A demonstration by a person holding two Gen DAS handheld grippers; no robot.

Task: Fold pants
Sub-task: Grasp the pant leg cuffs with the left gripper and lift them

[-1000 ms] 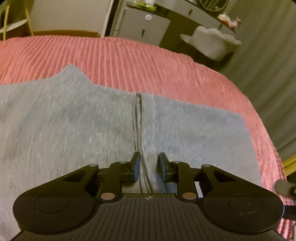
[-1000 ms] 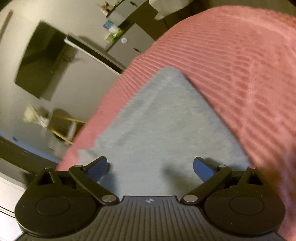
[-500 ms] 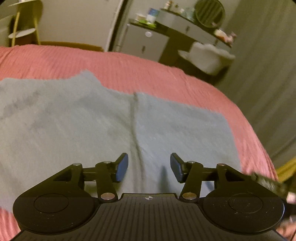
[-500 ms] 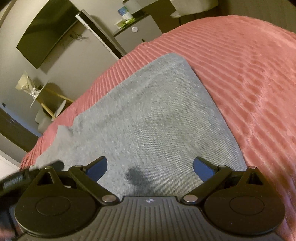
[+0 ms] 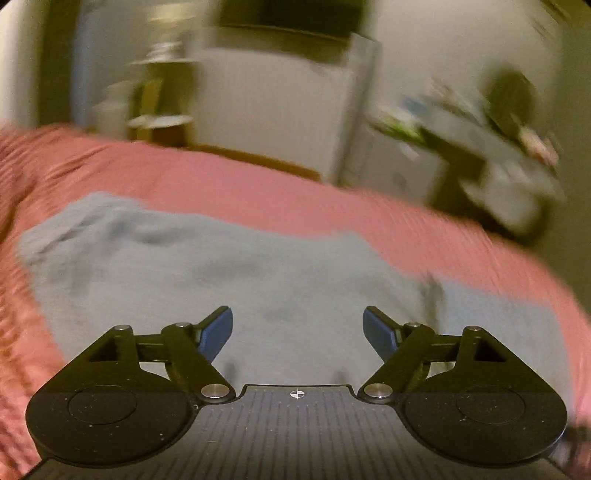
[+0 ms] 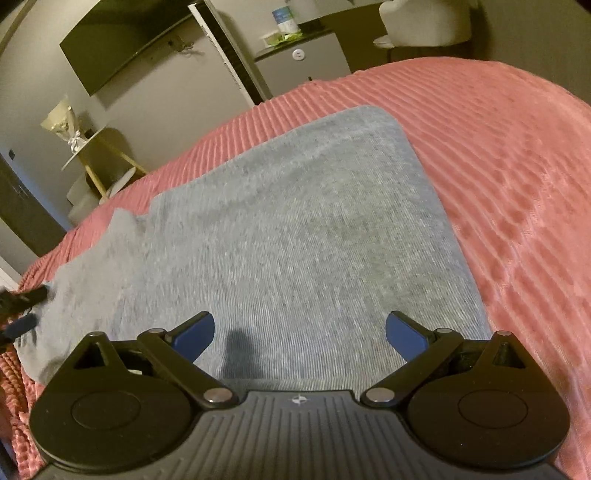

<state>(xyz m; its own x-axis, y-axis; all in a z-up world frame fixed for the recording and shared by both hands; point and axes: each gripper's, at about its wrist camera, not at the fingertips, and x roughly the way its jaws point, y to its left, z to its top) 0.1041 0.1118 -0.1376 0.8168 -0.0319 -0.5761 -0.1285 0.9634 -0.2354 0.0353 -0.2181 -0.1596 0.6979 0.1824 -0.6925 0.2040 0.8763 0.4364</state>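
The grey pants (image 5: 229, 273) lie spread flat on the pink ribbed bedspread (image 5: 258, 188); the left wrist view is blurred by motion. My left gripper (image 5: 297, 328) hovers over the cloth with its jaws opening wide and nothing between the blue pads. In the right wrist view the same pants (image 6: 295, 229) fill the middle, with a clean folded edge on the right side. My right gripper (image 6: 300, 334) stands open above the near edge of the cloth, gripping nothing. A dark bit of the left gripper (image 6: 18, 317) shows at the far left edge there.
The bedspread (image 6: 517, 184) stretches to the right of the pants. Beyond the bed stand a white cabinet (image 6: 303, 66), a wall screen (image 6: 125, 48), a small round side table (image 6: 99, 147) and a pale chair (image 6: 424, 22).
My left gripper let go of the centre seam, opened wide, and swung back and leftward over the pants. The right gripper rolled its view more level and stayed open.
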